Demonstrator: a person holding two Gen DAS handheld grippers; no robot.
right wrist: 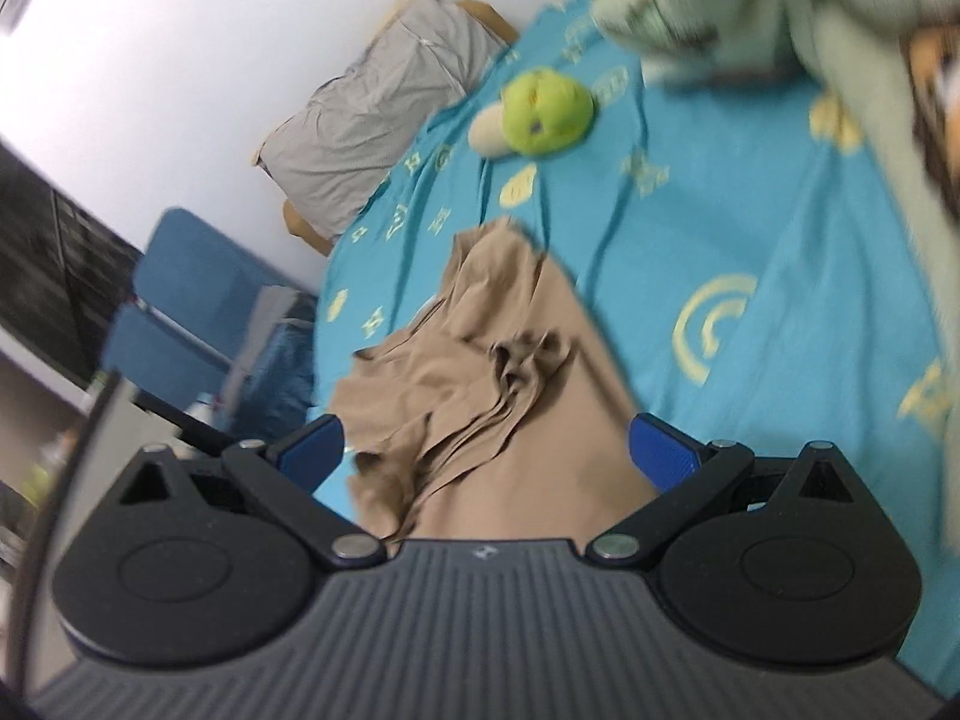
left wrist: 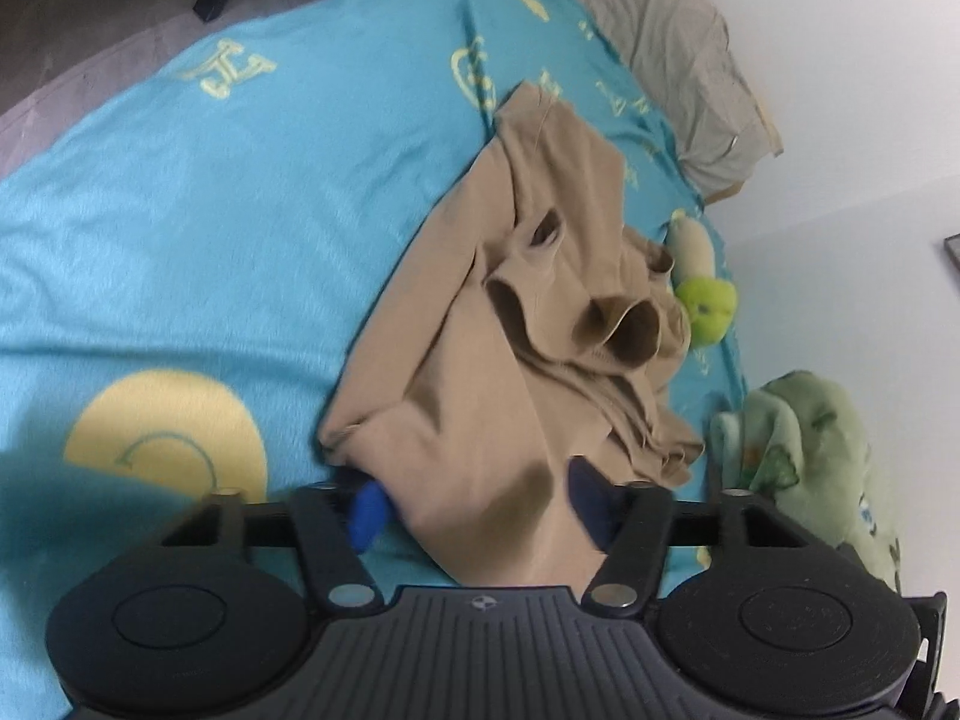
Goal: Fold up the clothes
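A tan garment (left wrist: 528,312) lies crumpled on the turquoise bedspread (left wrist: 210,228), its sleeves and folds bunched toward the far side. My left gripper (left wrist: 480,504) is open, its blue pads (left wrist: 367,510) straddling the garment's near edge, with cloth lying between them. In the right wrist view the same tan garment (right wrist: 510,372) runs from the bed's middle down under my right gripper (right wrist: 486,450), which is open wide, with cloth between the blue pads (right wrist: 663,450). Whether either pad touches the cloth I cannot tell.
A green plush toy (left wrist: 705,294) (right wrist: 543,111) lies beyond the garment. A pale green blanket (left wrist: 804,444) (right wrist: 780,12) is heaped at the bed's edge. A grey pillow (left wrist: 672,54) (right wrist: 384,120) sits by the white wall. A blue chair (right wrist: 180,312) stands beside the bed.
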